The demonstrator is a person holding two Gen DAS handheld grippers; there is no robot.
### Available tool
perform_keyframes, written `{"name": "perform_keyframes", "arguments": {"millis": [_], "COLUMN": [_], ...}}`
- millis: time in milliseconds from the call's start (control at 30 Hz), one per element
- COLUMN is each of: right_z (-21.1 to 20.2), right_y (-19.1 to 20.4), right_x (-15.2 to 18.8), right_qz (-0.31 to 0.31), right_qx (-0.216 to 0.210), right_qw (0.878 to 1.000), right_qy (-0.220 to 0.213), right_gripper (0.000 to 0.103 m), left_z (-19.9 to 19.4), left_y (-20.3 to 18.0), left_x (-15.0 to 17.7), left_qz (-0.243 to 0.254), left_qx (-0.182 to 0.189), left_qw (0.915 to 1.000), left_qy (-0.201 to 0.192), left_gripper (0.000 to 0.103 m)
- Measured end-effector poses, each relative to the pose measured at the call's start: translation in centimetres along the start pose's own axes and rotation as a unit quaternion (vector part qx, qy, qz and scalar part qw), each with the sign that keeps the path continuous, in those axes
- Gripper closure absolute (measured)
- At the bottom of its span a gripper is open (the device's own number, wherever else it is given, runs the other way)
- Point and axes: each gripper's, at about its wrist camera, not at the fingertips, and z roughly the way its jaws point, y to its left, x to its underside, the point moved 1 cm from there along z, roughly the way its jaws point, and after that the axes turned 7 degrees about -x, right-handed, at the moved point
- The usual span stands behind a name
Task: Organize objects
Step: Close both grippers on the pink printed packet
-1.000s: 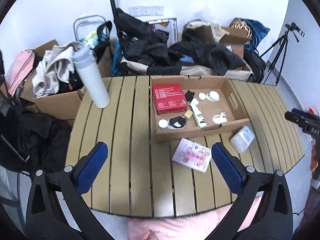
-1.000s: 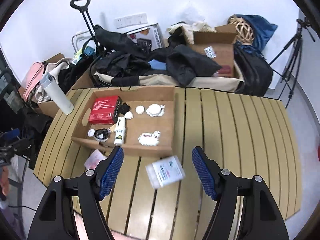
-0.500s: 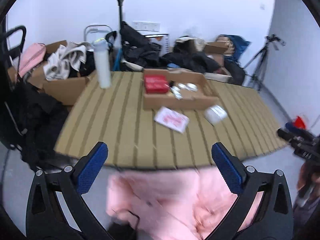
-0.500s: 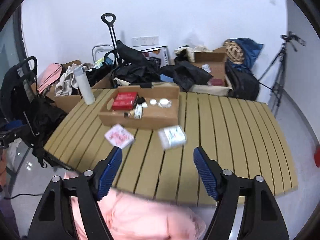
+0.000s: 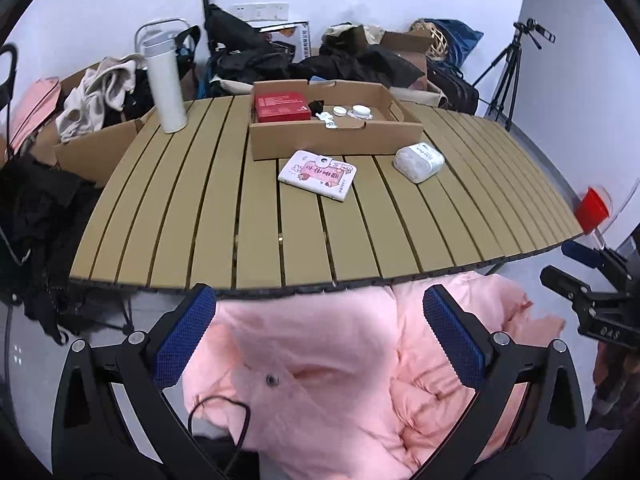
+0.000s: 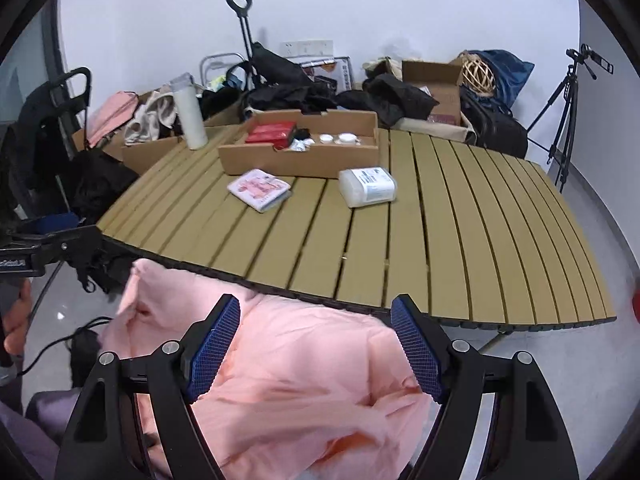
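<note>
Cardboard box (image 5: pixel 336 144) holds most items, but we see the pink pouch (image 5: pixel 318 175) and white packet (image 5: pixel 419 161) outside it, with left gripper (image 5: pixel 320 336) and right gripper (image 6: pixel 316 344) both spread empty.

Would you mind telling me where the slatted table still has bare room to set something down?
Bare slats run along the table's near edge and the whole stretch right of the cardboard box. Another strip lies between the white bottle and the box. It is crowded just before the box: the pink wallet and wipes packet lie there.
</note>
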Motion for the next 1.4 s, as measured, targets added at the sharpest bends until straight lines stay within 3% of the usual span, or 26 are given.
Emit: {"name": "perform_keyframes", "arguments": {"millis": [133, 200, 267, 333, 400, 467, 567, 600, 667, 700, 767, 833, 867, 933, 1000, 1067, 1100, 1200, 1400], "right_z": [3.3, 5.0, 6.5, 8.8, 11.7, 14.1, 16.0, 16.8, 18.6, 19.8, 22.3, 24.4, 25.4, 27.5, 28.1, 28.2, 27.9, 26.1, 19.1], "right_y": [-2.3, -3.4, -4.0, -4.7, -5.5, -6.0, -5.6, -4.9, -3.3, -2.1, 0.2, 1.4, 1.9, 2.2, 1.9, 1.5, 1.3, 1.0, -2.9], "right_x": [-1.4, -3.0, -4.4, -6.2, -8.0, -9.3, -10.6, -10.8, -11.1, -11.2, -11.7, -12.1, -12.2, -12.0, -12.0, -12.0, -11.9, -10.8, -6.4], "right_qz": [0.006, -0.001, -0.01, -0.022, -0.029, -0.022, 0.012, 0.013, 0.007, 0.007, 0.012, 0.023, 0.027, 0.05, 0.079, 0.097, 0.113, 0.091, 0.135], "right_qx": [0.011, 0.029, 0.033, 0.038, 0.046, 0.03, -0.043, -0.061, -0.074, -0.067, -0.08, -0.085, -0.085, -0.083, -0.097, -0.099, -0.112, -0.079, -0.081], "right_qw": [1.0, 1.0, 0.999, 0.999, 0.999, 0.999, 0.999, 0.998, 0.997, 0.997, 0.996, 0.994, 0.994, 0.99, 0.988, 0.987, 0.984, 0.989, 0.985], "right_qy": [0.014, 0.001, -0.012, -0.009, 0.005, 0.03, 0.022, 0.021, 0.026, 0.032, 0.045, 0.06, 0.07, 0.1, 0.088, 0.08, 0.078, 0.085, 0.074], "right_gripper": [0.021, 0.022, 0.021, 0.021, 0.021, 0.022, 0.022, 0.022, 0.022, 0.022, 0.027, 0.041, 0.043, 0.047, 0.047, 0.061, 0.073, 0.077, 0.087], "left_z": [4.4, 7.3, 11.0, 14.2, 16.6, 18.7, 21.3, 21.8, 23.4, 24.2, 25.5, 25.8, 25.8, 25.3, 24.7, 24.0, 23.5, 21.6, 17.2], "left_y": [-0.3, 0.0, 0.3, 0.6, 0.7, 0.8, 1.4, 1.5, 2.3, 2.7, 3.6, 4.6, 4.7, 4.4, 3.7, 2.3, 1.8, 0.4, -4.0], "left_x": [-2.4, -3.8, -5.7, -7.7, -9.2, -10.5, -11.6, -11.7, -11.7, -11.7, -11.4, -11.0, -10.8, -10.2, -9.6, -8.7, -8.3, -6.1, -2.3], "left_qz": [0.033, 0.043, 0.053, 0.049, 0.047, 0.052, 0.052, 0.05, 0.034, 0.022, -0.003, -0.035, -0.042, -0.044, -0.042, -0.032, -0.036, -0.052, -0.045], "left_qx": [-0.005, -0.015, -0.023, -0.003, 0.015, 0.007, 0.013, 0.016, 0.025, 0.034, 0.064, 0.106, 0.121, 0.116, 0.11, 0.108, 0.113, 0.139, 0.179], "left_qw": [0.999, 0.9981, 0.9978, 0.9986, 0.9987, 0.9986, 0.9986, 0.9986, 0.9989, 0.9987, 0.9966, 0.9923, 0.9903, 0.9911, 0.992, 0.9923, 0.9915, 0.9862, 0.98], "left_qy": [-0.03, -0.042, -0.033, -0.018, -0.007, -0.007, -0.006, -0.003, 0.018, 0.03, 0.051, 0.053, 0.055, 0.049, 0.046, 0.05, 0.054, 0.074, 0.075], "left_gripper": [0.0, 0.0, 0.0, 0.0, 0.0, 0.0, 0.009, 0.018, 0.028, 0.041, 0.053, 0.064, 0.068, 0.068, 0.068, 0.07, 0.074, 0.086, 0.09]}}
